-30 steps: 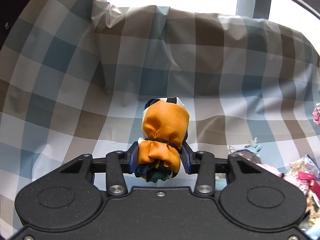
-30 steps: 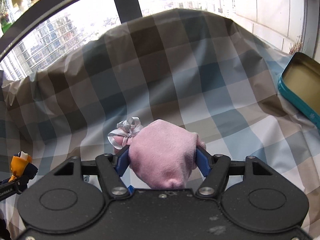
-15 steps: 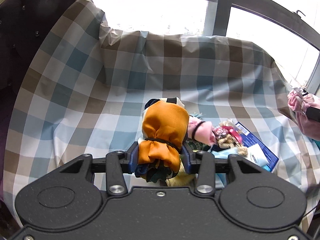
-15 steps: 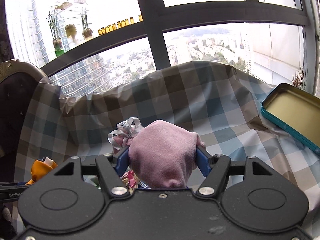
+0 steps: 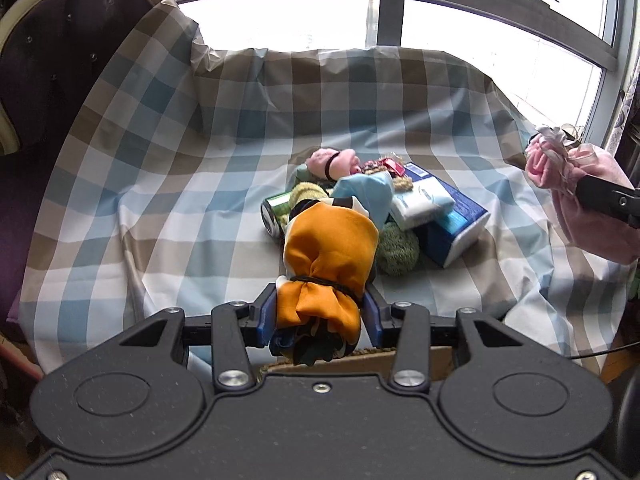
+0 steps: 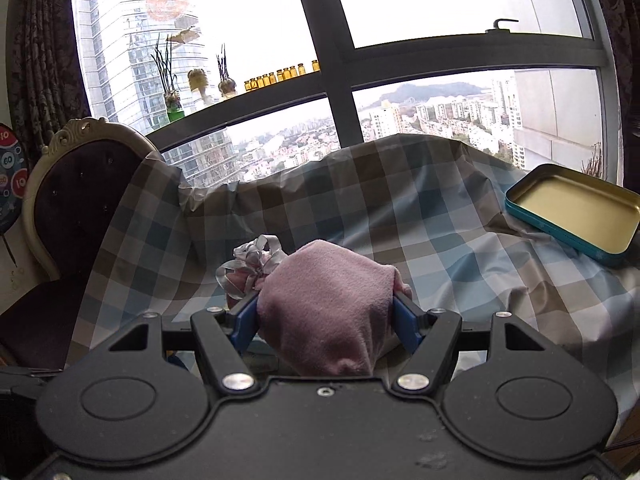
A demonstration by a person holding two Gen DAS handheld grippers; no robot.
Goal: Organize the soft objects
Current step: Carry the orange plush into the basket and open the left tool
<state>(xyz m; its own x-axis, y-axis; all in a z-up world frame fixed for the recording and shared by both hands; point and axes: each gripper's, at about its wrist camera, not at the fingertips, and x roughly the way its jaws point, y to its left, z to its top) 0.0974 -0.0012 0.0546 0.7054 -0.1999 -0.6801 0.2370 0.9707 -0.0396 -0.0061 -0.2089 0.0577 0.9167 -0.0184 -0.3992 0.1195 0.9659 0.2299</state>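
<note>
left tool: clenched on the orange pouch, pads pinching just below its black tie; I carry it in the air over the checked cloth.
right tool: grasping the pink pouch across its fat body, jaws about half apart, fabric bulging between them; the silver ribbon knot sticks out to the left.
orange pouch feel: my guess is light, silky, slippery; the cinched neck is the best hold, since the tie stops it sliding out.
pink pouch feel: fleecy, squashy, good friction; I judge a body grip fine, but the ribbon is too loose to hold by.
pile: on the desk under the cloth, near centre; small pink bundle, green knitted ball, blue tissue pack, a can, all touching or overlapping.
tin lid: open, lying at the right edge of the desk, well apart from the pile, empty from what I see.
risk: both pouches deform, so a loosened squeeze could let them droop or slip.
chair: left of the desk, cloth draped against it.
</note>
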